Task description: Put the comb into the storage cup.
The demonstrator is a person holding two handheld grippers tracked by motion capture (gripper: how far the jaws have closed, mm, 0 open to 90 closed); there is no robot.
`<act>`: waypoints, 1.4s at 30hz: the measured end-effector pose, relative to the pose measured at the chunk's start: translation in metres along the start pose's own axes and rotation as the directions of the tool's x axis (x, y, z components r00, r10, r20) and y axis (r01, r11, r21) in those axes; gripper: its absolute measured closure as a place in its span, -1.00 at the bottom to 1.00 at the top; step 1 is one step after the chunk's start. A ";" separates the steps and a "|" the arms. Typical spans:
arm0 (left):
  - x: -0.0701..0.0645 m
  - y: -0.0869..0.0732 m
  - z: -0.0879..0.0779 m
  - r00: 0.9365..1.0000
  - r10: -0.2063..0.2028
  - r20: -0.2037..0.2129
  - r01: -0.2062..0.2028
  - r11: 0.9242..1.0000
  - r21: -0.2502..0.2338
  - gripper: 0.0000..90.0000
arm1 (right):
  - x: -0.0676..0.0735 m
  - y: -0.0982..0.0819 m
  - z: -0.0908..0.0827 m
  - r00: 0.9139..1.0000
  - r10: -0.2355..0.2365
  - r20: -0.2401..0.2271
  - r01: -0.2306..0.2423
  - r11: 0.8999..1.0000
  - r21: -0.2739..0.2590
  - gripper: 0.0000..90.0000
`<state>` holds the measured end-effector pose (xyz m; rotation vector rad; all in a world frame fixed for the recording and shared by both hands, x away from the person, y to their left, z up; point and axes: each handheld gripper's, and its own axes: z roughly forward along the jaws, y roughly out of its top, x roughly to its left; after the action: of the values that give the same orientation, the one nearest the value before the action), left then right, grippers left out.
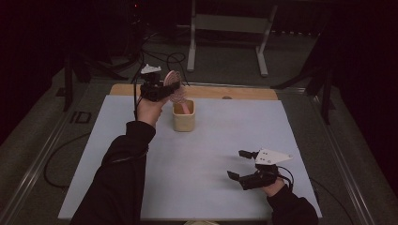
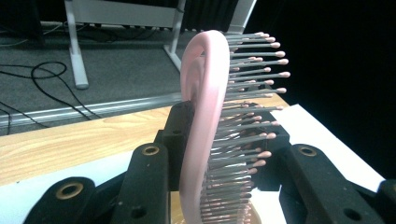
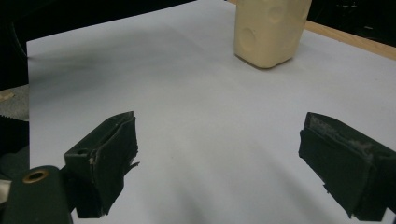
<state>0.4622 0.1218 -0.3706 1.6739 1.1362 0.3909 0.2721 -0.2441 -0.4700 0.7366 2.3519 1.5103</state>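
A pink hairbrush (image 1: 174,86) with metal bristles stands upright, and my left gripper (image 1: 166,89) is shut on its head. Its handle points down into a cream cup (image 1: 184,119) at the back middle of the white sheet. In the left gripper view the black jaws press on both sides of the brush (image 2: 205,102), bristles facing right. My right gripper (image 1: 236,164) rests low near the front right of the table, open with nothing between its jaws. The right gripper view looks across bare sheet between its jaws (image 3: 219,158) toward the cup (image 3: 268,30).
A white sheet (image 1: 211,154) covers the table, with a wooden strip (image 1: 220,92) bare along the back edge. Behind the table stand a white metal frame (image 1: 230,28) and loose cables (image 1: 159,58) on the floor. Dark posts flank both sides.
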 end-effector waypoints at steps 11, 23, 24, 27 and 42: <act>0.003 -0.007 0.008 1.000 -0.005 -0.006 0.005 1.000 0.018 0.46 | 0.000 0.000 0.000 1.000 0.000 -0.002 0.000 1.000 0.000 -0.75; 0.007 -0.015 0.013 1.000 -0.021 -0.004 0.021 1.000 0.019 0.46 | 0.000 0.000 0.000 1.000 0.000 -0.004 0.000 1.000 -0.003 -0.75; 0.007 -0.015 0.013 1.000 -0.022 -0.004 0.022 1.000 0.021 0.46 | 0.000 0.000 -0.001 1.000 0.003 -0.004 -0.003 1.000 -0.001 -0.75; 0.008 -0.018 0.014 1.000 -0.023 -0.003 0.023 0.999 0.024 0.46 | 0.000 0.000 -0.001 1.000 0.005 -0.003 -0.005 1.000 -0.002 -0.75; 0.016 -0.022 0.014 0.999 -0.046 0.010 0.045 0.999 0.028 0.45 | 0.000 0.001 -0.001 1.000 0.005 0.000 -0.005 1.000 -0.006 -0.75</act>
<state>0.4693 0.1273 -0.3995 1.6695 1.1747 0.3385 0.2718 -0.2448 -0.4690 0.7411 2.3465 1.5185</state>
